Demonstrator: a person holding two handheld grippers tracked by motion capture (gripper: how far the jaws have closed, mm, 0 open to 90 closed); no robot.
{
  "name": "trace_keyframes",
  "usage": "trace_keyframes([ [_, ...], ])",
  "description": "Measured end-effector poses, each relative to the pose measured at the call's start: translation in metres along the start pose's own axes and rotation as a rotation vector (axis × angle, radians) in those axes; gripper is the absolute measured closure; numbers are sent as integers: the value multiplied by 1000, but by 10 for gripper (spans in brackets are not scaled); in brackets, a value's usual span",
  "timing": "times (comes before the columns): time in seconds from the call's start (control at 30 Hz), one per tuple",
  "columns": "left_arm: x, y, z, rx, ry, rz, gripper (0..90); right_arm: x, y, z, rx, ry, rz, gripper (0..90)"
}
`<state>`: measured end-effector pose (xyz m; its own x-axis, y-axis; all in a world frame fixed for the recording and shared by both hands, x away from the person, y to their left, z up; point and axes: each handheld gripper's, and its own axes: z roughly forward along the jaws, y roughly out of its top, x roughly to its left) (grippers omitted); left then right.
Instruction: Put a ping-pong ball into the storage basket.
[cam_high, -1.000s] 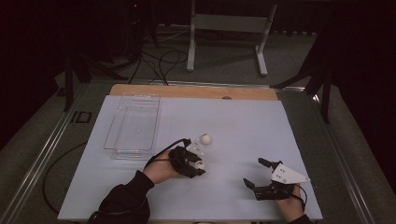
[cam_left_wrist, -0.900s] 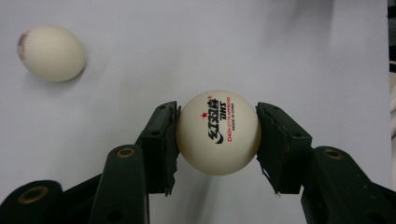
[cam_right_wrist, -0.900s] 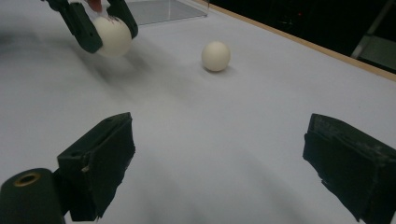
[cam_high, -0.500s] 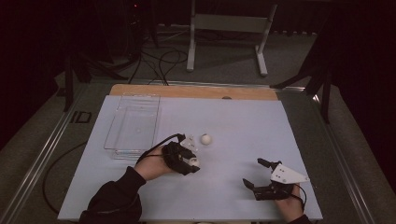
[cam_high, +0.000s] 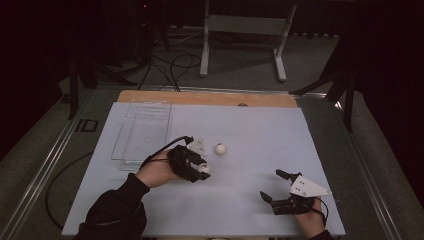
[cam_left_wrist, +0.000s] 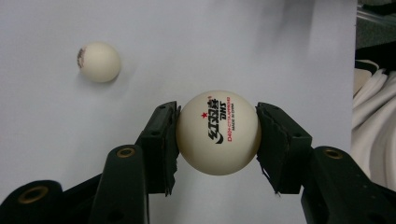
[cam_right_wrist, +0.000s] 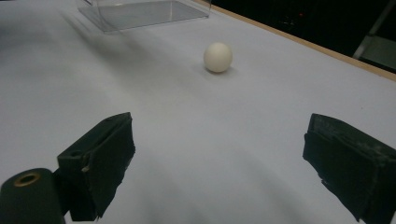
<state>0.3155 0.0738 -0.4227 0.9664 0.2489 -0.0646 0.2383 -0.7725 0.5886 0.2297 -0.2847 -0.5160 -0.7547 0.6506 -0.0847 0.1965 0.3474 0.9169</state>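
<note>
A white ping-pong ball with printed lettering (cam_left_wrist: 218, 132) is pinched between the black pads of my left gripper (cam_left_wrist: 217, 140), lifted a little off the white table sheet. In the high view that gripper (cam_high: 200, 165) is just right of centre-left, with the held ball (cam_high: 205, 169) at its tip. A second white ball (cam_high: 220, 148) lies loose on the sheet just beyond it, also seen as a small ball (cam_left_wrist: 99, 61) from the left gripper and a far ball (cam_right_wrist: 218, 57) from the right gripper. My right gripper (cam_high: 270, 184) rests near the front right, its jaws wide open and empty (cam_right_wrist: 229, 158).
A clear plastic tray (cam_high: 142, 132) lies at the left of the white sheet (cam_high: 260, 130), its near corner in the right gripper view (cam_right_wrist: 144, 11). A wooden strip (cam_high: 210, 98) edges the back of the table. Cables and a stand occupy the dark floor behind.
My left gripper has risen and drifted left and away from the front edge, still holding the ball. The loose ball and my right gripper have stayed put.
</note>
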Motion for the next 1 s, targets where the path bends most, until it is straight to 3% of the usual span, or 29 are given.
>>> trace_keyframes([
  [0.7,12,1,-39,-9,40,-34,522,0,0,1,1,4,2,88],
  [1.0,24,-2,-60,-14,57,-84,523,0,-1,2,6,8,2,88],
])
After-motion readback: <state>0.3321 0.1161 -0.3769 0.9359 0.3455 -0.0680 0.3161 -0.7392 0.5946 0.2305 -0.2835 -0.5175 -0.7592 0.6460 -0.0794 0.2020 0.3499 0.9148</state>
